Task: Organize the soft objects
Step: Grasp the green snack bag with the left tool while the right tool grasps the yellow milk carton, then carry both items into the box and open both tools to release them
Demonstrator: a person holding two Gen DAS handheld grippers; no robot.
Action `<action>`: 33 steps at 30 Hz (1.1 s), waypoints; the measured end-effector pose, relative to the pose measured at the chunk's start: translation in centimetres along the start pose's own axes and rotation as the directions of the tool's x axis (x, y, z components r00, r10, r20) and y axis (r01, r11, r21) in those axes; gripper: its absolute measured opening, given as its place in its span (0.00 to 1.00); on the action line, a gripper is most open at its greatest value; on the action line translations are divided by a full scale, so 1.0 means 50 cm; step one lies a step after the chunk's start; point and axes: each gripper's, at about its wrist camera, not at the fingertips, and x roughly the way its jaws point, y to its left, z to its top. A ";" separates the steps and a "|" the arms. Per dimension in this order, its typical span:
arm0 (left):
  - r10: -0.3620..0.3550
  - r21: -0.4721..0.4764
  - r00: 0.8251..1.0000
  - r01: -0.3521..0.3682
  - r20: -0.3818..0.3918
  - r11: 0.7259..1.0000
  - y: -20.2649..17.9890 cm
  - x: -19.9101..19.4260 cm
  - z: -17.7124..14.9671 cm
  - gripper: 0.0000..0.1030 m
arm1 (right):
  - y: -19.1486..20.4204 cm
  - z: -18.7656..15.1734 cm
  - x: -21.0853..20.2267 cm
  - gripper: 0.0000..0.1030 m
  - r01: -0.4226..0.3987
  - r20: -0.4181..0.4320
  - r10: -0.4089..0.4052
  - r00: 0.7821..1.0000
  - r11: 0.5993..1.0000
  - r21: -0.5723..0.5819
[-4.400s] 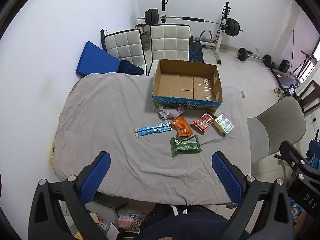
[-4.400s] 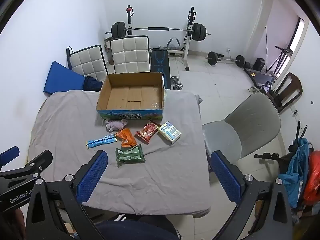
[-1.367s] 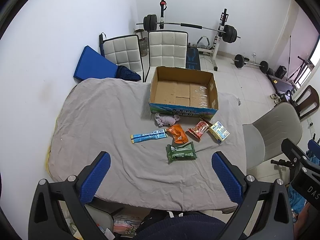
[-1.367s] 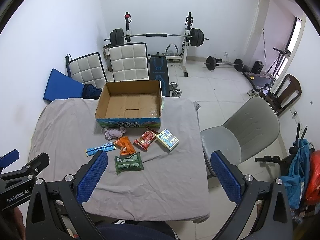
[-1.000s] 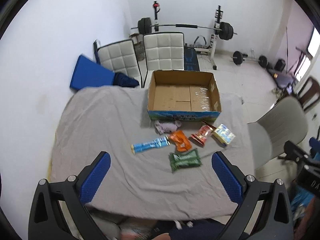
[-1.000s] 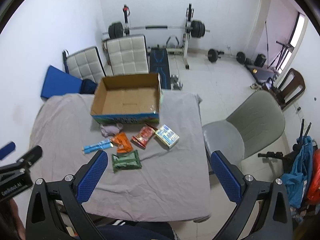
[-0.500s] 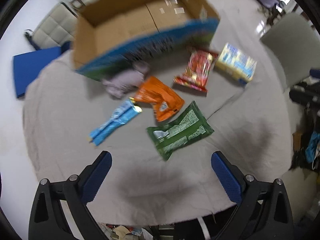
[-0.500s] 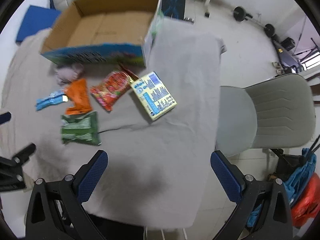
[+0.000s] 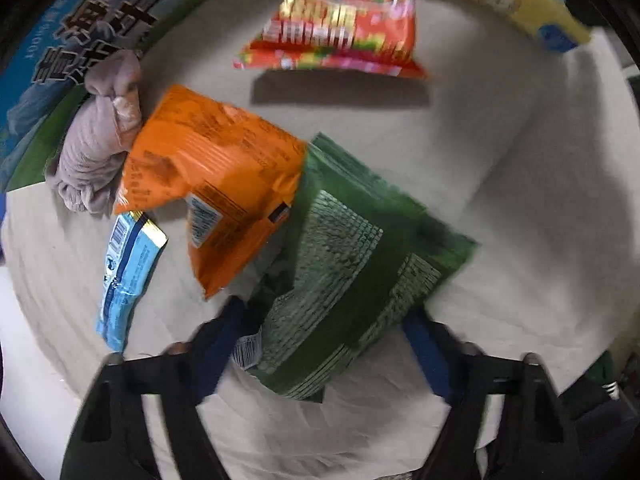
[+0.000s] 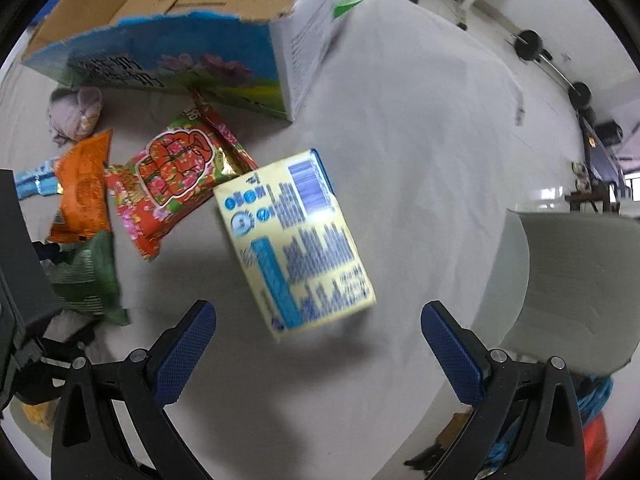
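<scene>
Left wrist view: left gripper (image 9: 324,340) sits low over the grey cloth (image 9: 520,200), its blue fingers (image 9: 218,346) set on either side of the near end of the green packet (image 9: 360,272). The frame is blurred, and I cannot tell whether the pads press the packet or merely flank it. The orange packet (image 9: 212,184) lies just beyond, its corner overlapping the green one. A blue wrapper (image 9: 128,268) lies to the left of the orange packet, and a bundled grey cloth item (image 9: 96,140) rests against the printed wall of the cardboard box (image 9: 92,20). The red packet (image 9: 340,20) lies farther out, with the yellow carton (image 9: 516,0) at the upper right edge.

Right wrist view: right gripper (image 10: 316,344) hovers above the cloth (image 10: 420,140) with its fingers (image 10: 184,350) wide apart and nothing between them. The yellow carton (image 10: 296,240) lies flat just ahead of the fingertips, apart from both. The red packet (image 10: 176,176) touches its far left corner. The orange packet (image 10: 82,188) and green packet (image 10: 88,276) lie to the left, beside the dark body of the other gripper. The grey bundle (image 10: 74,114) sits by the open box (image 10: 180,40). A grey chair (image 10: 576,288) stands off the right side of the table.
</scene>
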 end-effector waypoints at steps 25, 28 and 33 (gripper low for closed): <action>-0.425 -0.546 0.901 0.400 0.088 0.736 0.057 0.022 -0.120 0.49 | -0.004 -0.077 0.126 0.81 -0.306 -0.145 0.366 0.919 0.896 0.321; -0.385 -0.509 0.921 0.360 0.062 0.782 0.041 0.033 -0.076 0.48 | -0.008 -0.069 0.106 0.81 -0.283 -0.145 0.349 0.926 0.895 0.346; -0.331 -0.530 0.937 0.338 0.111 0.778 0.024 0.022 -0.081 0.33 | 0.000 -0.080 0.143 0.71 -0.237 -0.189 0.311 0.932 0.913 0.333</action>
